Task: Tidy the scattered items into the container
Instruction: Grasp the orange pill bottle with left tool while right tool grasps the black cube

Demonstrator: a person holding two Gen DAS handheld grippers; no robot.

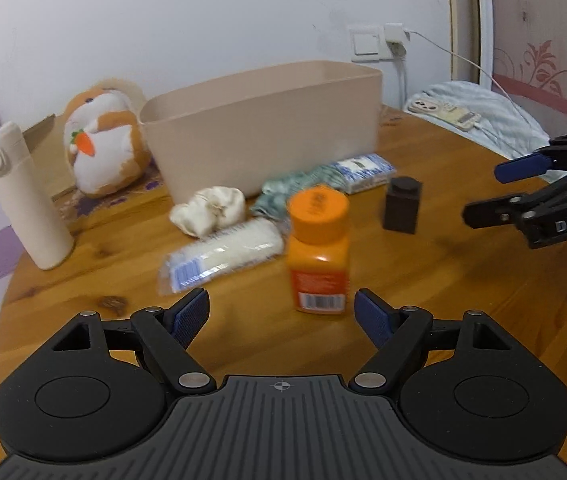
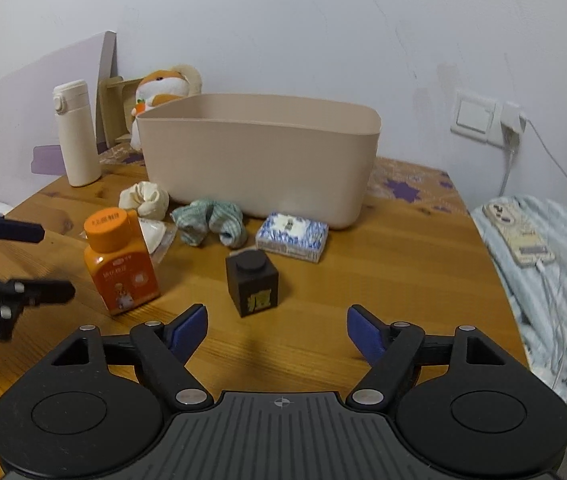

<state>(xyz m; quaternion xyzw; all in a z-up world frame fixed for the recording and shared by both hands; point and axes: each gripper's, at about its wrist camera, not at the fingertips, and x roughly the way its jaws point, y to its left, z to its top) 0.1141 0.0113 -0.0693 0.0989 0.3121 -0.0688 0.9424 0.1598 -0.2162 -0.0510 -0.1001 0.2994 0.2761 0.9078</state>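
A beige bin stands at the back of the wooden table. In front of it lie a cream cloth ball, green socks, a blue-white tissue pack, a white packet in plastic, an orange bottle and a black cube. My left gripper is open, just short of the orange bottle. My right gripper is open, just short of the black cube.
A cream flask and a plush hamster stand at the back left. A phone on a charging cable lies on blue cloth at the right. A wall socket is behind.
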